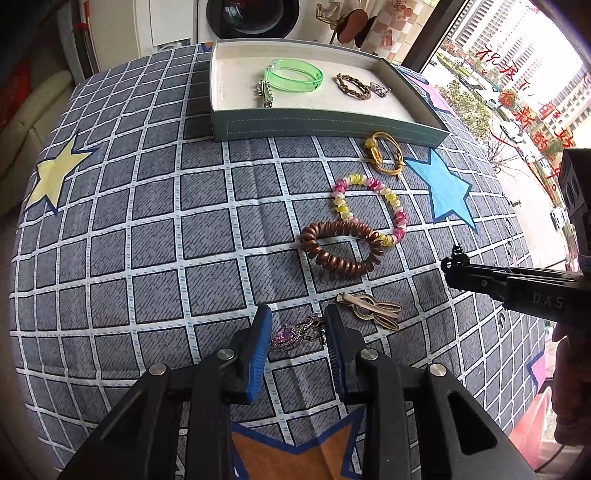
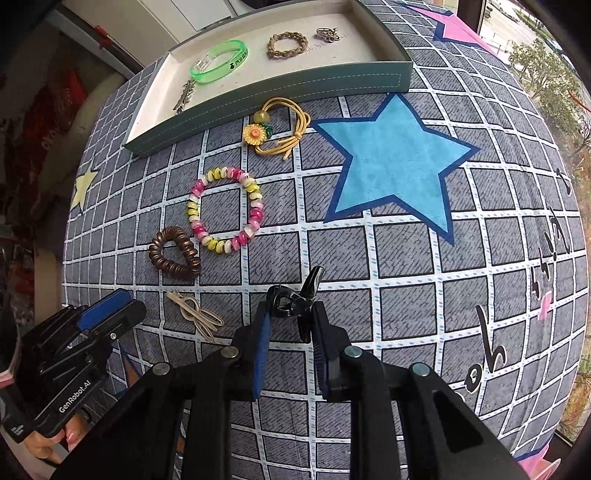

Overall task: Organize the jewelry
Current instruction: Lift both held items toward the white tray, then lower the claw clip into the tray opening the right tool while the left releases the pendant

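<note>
Left tool (image 1: 297, 332) pinches a purple pendant (image 1: 284, 336), right tool (image 2: 290, 321) a black claw clip (image 2: 295, 301); either shallow grip could slip.

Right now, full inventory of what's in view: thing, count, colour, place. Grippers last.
tray: 1, teal, white inside, far side of cloth
bangle: 1, clear green, in tray
braided ring: 1, bronze, in tray
metal clip: 1, silver, in tray
small charm: 1, silver, in tray
flower hair tie: 1, yellow, before tray
bead bracelet: 1, pink-yellow-white, mid-cloth
spiral hair tie: 1, brown, touching bead bracelet
bow clip: 1, gold, near grippers
tablecloth: 1, grey grid, stars
left gripper: shut on purple gem pendant
right gripper: shut on black claw clip
</note>
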`<state>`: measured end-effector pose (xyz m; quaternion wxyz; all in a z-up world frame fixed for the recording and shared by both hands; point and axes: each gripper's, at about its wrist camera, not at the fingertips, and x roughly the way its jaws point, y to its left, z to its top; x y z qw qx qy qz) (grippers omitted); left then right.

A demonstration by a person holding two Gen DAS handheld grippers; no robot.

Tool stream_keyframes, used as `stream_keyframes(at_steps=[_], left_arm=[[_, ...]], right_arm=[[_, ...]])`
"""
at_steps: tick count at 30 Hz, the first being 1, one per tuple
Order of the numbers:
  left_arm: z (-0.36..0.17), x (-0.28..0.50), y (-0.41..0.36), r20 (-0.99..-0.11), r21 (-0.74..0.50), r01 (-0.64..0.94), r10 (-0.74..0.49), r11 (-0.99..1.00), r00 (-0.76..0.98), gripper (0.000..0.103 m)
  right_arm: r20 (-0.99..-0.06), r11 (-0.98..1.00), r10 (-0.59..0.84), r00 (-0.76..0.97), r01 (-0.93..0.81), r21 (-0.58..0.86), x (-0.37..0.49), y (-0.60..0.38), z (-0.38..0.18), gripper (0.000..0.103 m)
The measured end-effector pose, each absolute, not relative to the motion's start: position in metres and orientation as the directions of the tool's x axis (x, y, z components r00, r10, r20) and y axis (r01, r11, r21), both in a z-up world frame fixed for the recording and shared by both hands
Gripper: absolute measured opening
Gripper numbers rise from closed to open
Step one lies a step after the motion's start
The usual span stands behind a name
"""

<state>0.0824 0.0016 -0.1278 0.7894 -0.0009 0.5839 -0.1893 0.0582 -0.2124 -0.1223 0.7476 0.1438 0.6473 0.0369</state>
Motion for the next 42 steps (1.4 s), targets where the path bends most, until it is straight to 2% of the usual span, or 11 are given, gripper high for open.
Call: stream_keyframes(at_steps=[25,42], left_arm=[[-0.062,0.150,-0.022,-0.851,-0.256,0.290,-0.357,0.922,0.385,0.042],[-0.056,0.223,-0.041,-0.833,-0.236,0.257,-0.331,0.937,0.443,0.042]], right_arm=[[-0.920,0.943,0.268,0.285,0.119,0.311,0.109,-0.251,-0.059,0.024],[-0.907,0.960,0.236,0.350,0.059,0.273,0.190,-0.279,-0.035,0.024]])
